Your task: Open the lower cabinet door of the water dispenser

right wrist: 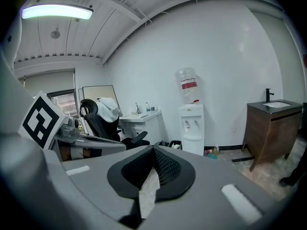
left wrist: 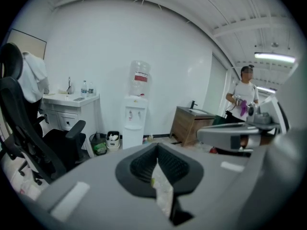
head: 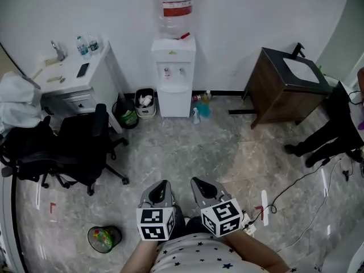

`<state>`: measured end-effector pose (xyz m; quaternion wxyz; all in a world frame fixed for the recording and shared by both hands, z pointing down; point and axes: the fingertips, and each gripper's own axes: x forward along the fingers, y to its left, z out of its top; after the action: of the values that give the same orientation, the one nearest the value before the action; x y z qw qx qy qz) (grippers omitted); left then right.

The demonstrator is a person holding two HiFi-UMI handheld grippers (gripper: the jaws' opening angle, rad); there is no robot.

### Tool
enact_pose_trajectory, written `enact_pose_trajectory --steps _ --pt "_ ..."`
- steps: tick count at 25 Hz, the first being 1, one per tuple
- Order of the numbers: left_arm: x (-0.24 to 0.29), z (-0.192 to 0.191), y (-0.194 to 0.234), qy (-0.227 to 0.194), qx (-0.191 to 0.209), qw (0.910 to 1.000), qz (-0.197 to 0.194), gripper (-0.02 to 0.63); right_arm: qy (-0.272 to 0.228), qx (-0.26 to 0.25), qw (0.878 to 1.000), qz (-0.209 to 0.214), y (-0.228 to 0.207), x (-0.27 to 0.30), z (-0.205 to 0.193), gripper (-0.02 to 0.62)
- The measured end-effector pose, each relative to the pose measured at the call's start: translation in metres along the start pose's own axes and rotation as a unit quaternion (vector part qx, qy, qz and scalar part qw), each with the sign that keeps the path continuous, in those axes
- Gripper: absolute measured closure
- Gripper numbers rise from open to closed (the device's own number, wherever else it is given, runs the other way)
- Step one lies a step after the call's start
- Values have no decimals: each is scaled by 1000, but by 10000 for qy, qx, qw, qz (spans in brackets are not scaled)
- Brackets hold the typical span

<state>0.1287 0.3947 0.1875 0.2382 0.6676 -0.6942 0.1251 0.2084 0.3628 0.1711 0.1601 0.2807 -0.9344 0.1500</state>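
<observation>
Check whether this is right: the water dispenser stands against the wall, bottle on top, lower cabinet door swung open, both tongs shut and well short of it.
One error: the head view shows the lower cabinet door of the water dispenser closed, flush with its front. The rest stands: bottle on top, left tongs and right tongs shut, well short of it.

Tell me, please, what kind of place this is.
Probably an office, or a room set up like one: a water dispenser stands against the white wall, a white desk and a black office chair are to its left, and a wooden cabinet with a basin is to its right.
</observation>
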Motion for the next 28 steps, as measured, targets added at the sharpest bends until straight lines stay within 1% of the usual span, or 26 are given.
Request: enact_pose_trajectory --steps 6,11,14,18,21,24,26,28 --pt "44 20 27 43 -99 9999 -12 600 150 104 9998 -59 -21 41 8 597" --pt "112 38 51 185 -104 9996 -192 600 294 132 9993 -202 -58 95 18 597" --pt "165 61 73 279 -90 9990 -326 600 423 198 9985 -282 -81 142 35 597" --pt "236 99 107 461 -103 9975 -533 600 643 206 9974 -267 -108 214 66 597" --pt "285 116 131 689 -62 9954 -659 600 811 434 9953 -293 -128 266 80 597" --pt "327 127 151 904 -100 9933 -712 600 950 735 9920 -391 -150 311 84 597" --pt "356 129 165 1026 -214 9920 -700 600 1056 806 9901 -451 -168 341 84 597" --pt "387 121 180 1160 -345 9904 -668 600 1160 835 9886 -476 -186 373 78 597"
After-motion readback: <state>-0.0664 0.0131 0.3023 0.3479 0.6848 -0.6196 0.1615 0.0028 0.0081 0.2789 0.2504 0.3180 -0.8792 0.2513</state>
